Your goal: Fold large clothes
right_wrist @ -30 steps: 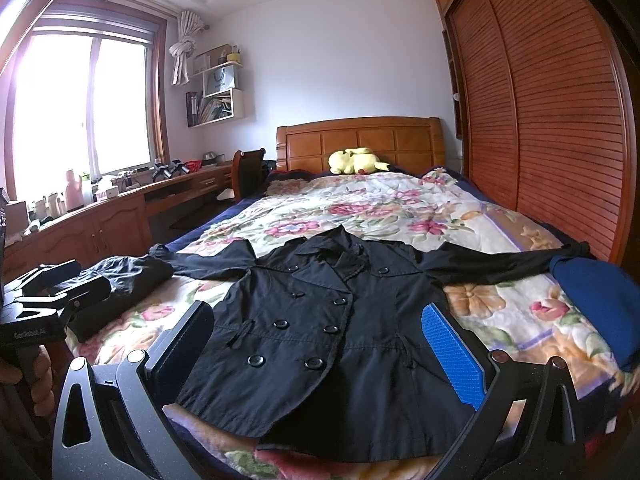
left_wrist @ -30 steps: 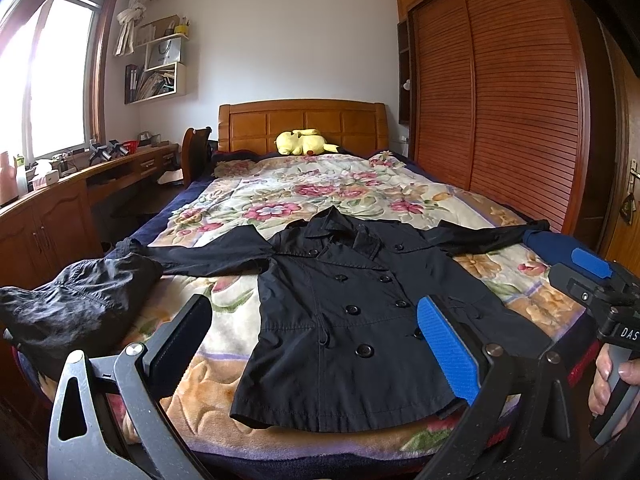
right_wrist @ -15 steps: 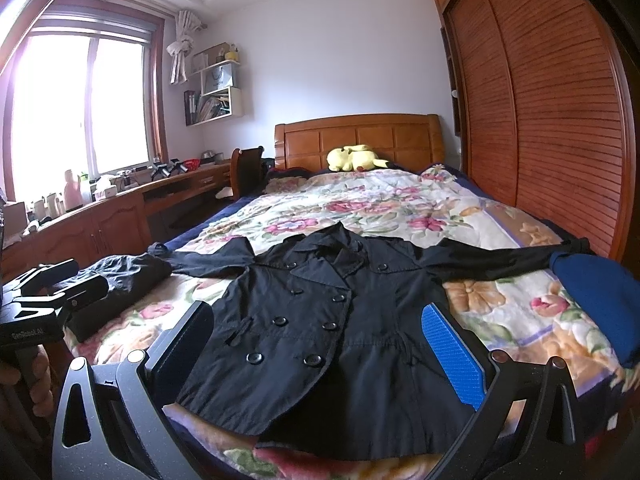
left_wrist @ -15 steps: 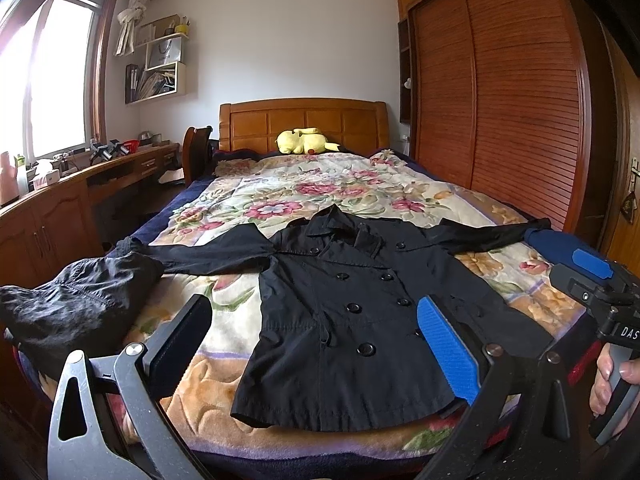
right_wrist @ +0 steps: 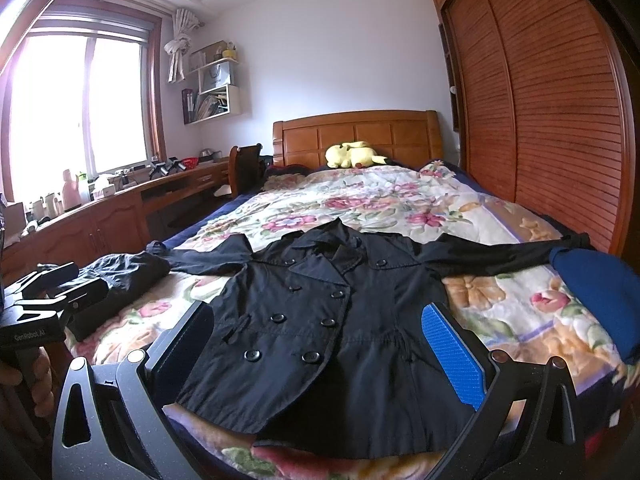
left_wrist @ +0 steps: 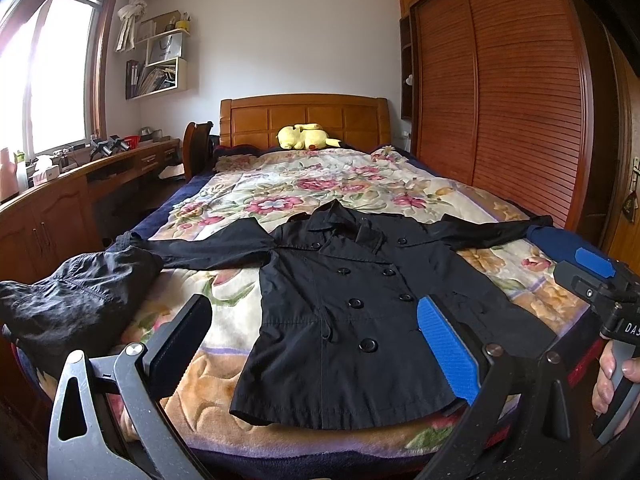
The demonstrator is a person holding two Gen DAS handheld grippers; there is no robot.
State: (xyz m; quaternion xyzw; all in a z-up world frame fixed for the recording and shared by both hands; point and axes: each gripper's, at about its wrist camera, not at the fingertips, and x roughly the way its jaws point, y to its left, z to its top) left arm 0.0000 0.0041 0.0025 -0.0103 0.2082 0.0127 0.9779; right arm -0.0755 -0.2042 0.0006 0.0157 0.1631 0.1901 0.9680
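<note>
A black double-breasted coat (left_wrist: 352, 312) lies flat, front up, on the floral bedspread (left_wrist: 300, 192), sleeves spread to both sides. It also shows in the right wrist view (right_wrist: 320, 320). My left gripper (left_wrist: 312, 344) is open and empty, held above the foot of the bed in front of the coat's hem. My right gripper (right_wrist: 316, 344) is open and empty too, level with the hem. The right gripper shows at the right edge of the left wrist view (left_wrist: 600, 276); the left gripper shows at the left edge of the right wrist view (right_wrist: 60, 292).
A crumpled black garment (left_wrist: 76, 300) lies at the bed's left foot corner. A blue garment (right_wrist: 600, 292) lies at the right edge. A yellow plush (left_wrist: 304, 136) sits by the headboard. A wooden desk (left_wrist: 60, 200) runs along the left, a wardrobe (left_wrist: 500, 100) along the right.
Both grippers have shifted only slightly; the view has barely moved. The coat has not moved.
</note>
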